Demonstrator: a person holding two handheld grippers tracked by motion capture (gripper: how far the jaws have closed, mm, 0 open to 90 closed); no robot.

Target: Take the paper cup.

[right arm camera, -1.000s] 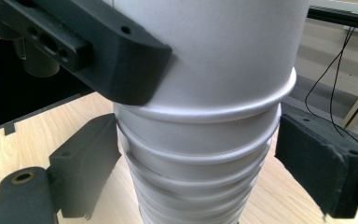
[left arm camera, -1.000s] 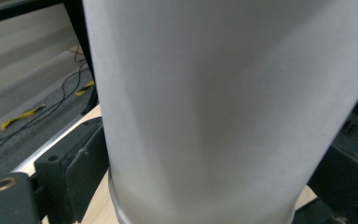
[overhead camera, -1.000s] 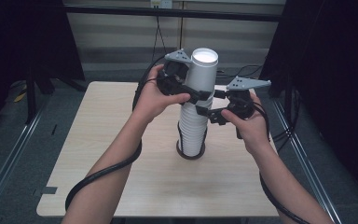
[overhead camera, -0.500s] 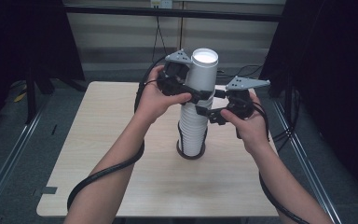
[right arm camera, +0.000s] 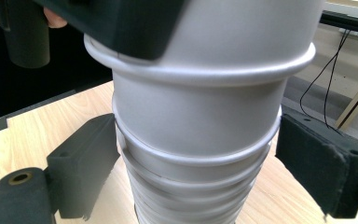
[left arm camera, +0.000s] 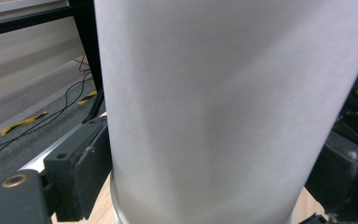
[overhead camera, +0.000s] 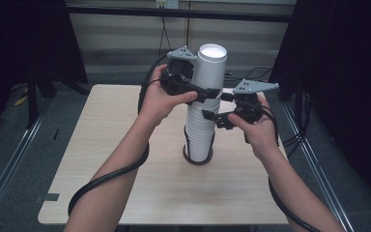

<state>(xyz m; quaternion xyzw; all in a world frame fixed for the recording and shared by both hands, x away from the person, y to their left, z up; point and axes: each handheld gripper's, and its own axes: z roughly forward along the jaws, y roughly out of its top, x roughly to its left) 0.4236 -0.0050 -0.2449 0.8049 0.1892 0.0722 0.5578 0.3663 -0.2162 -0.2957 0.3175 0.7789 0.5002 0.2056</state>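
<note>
Cup stack (overhead camera: 199, 140) stands at frame centre on the counter (overhead camera: 125, 188). Left gripper (overhead camera: 211, 93) fingers clamp the top cup (overhead camera: 208, 67), right gripper (overhead camera: 211, 117) fingers open around the stack below. Top cup looks partly lifted, separation unfinished.

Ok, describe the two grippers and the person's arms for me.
Both the left gripper and the right gripper are black, each topped by a grey three-cornered plate. Their jaws are blocky and black with dark padded faces. A thick black cable trails from each. The forearms are bare, with no sleeves in sight.
</note>
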